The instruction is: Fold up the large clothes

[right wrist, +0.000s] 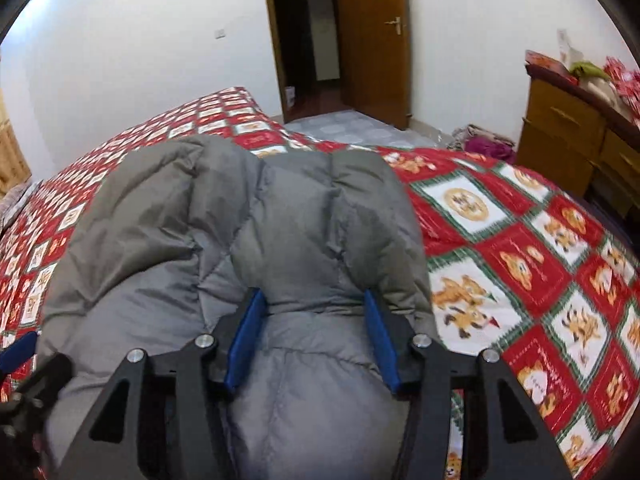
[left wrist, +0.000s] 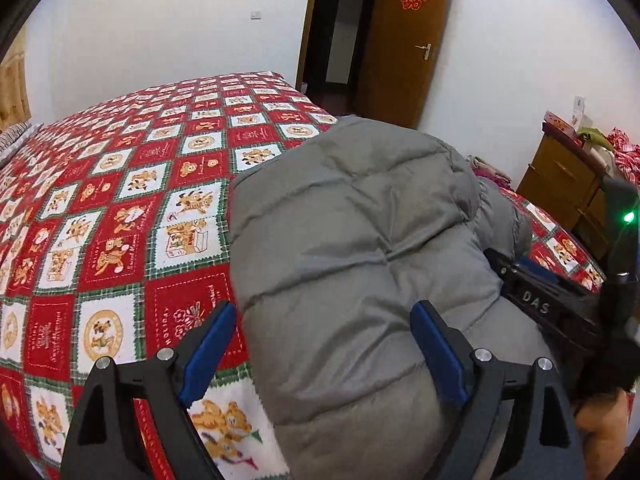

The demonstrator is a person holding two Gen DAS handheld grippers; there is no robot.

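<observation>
Both hand-held grippers pointed down at a slant over the grey padded jacket [left wrist: 352, 248] lying folded on the bed [left wrist: 120, 208]. The left hand-held gripper [left wrist: 324, 344] stood wide, holding nothing. The right hand-held gripper [right wrist: 314, 340] pinched a fold of the jacket
</observation>
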